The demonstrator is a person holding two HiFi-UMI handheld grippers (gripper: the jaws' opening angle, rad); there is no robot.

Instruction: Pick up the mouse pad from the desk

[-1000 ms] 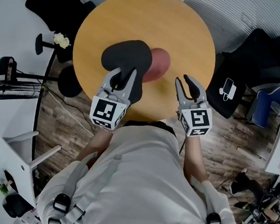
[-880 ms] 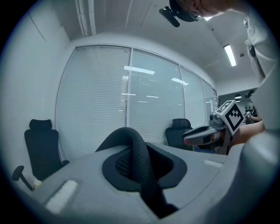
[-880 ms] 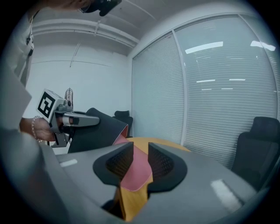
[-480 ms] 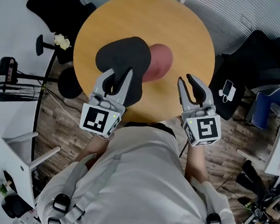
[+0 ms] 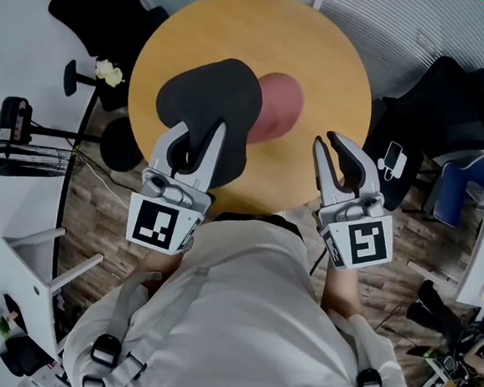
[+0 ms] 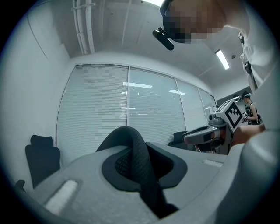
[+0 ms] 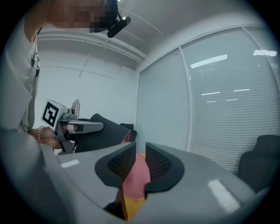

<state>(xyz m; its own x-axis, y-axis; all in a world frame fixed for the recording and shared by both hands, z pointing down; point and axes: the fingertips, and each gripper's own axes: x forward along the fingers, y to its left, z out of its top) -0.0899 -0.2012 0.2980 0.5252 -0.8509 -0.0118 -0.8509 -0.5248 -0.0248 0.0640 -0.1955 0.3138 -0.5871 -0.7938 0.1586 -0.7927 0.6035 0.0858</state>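
Observation:
A black mouse pad (image 5: 217,94) hangs above the round wooden table (image 5: 322,52), pinched at its near edge by my left gripper (image 5: 201,130), which is shut on it. In the left gripper view the pad (image 6: 131,144) curls up between the jaws. A pink pad (image 5: 279,107) lies on the table, partly hidden under the black one. My right gripper (image 5: 326,141) hovers over the table's near right edge. Its jaws are closing and nothing is between them. Through their narrow gap the right gripper view shows the pink pad (image 7: 136,177) farther off.
Black office chairs (image 5: 452,97) stand to the right, with a white phone (image 5: 394,153) on a dark seat. Another black chair (image 5: 90,7) is at the upper left, near a small white object (image 5: 109,71). A blue bin (image 5: 461,187) stands at the far right.
Both grippers have risen toward the camera. The black pad has come up with the left gripper and uncovers more of the pink pad. The right jaws have narrowed.

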